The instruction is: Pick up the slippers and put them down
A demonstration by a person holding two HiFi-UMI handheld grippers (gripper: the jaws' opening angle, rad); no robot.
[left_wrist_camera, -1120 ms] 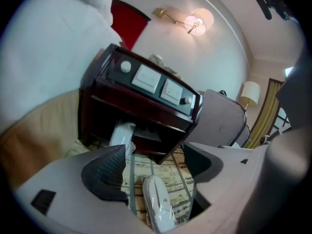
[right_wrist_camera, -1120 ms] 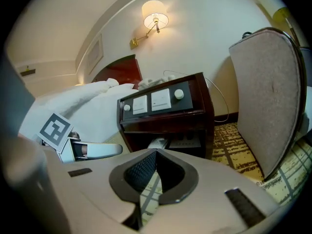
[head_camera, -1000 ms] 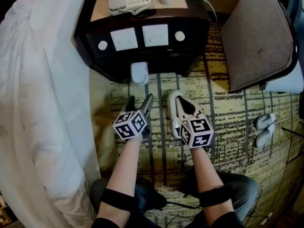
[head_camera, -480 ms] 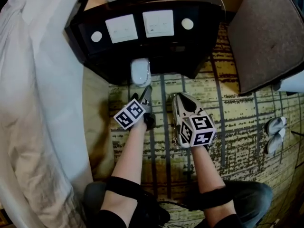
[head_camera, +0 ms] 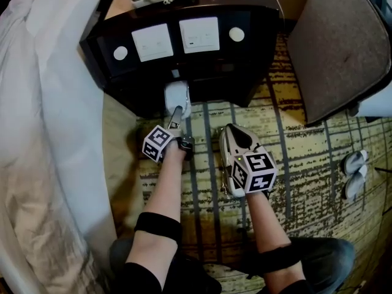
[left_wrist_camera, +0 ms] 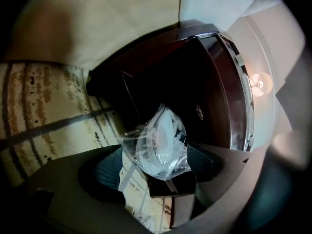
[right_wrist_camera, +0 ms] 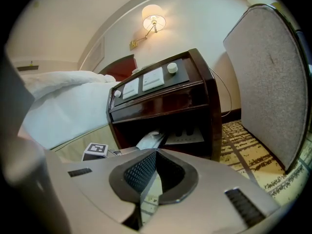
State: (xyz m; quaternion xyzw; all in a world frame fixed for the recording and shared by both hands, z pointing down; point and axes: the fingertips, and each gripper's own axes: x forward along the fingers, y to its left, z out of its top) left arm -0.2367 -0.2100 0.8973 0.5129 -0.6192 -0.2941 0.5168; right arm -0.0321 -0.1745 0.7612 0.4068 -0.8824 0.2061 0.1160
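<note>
Here, slippers (left_wrist_camera: 163,130) in bag (left_wrist_camera: 134,147), between wide left hand-held gripper (left_wrist_camera: 155,172), right hand-held gripper (right_wrist_camera: 155,155) closed.

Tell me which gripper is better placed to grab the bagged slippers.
Left. The left gripper has its jaws apart with the bagged slippers between them, at the nightstand. The right gripper is shut, empty, and farther back over the carpet.

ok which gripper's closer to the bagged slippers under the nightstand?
Left. The left gripper has its open jaws either side of the bagged slippers at the nightstand foot; the right gripper, shut, is off to the right over the carpet, clear of them.
</note>
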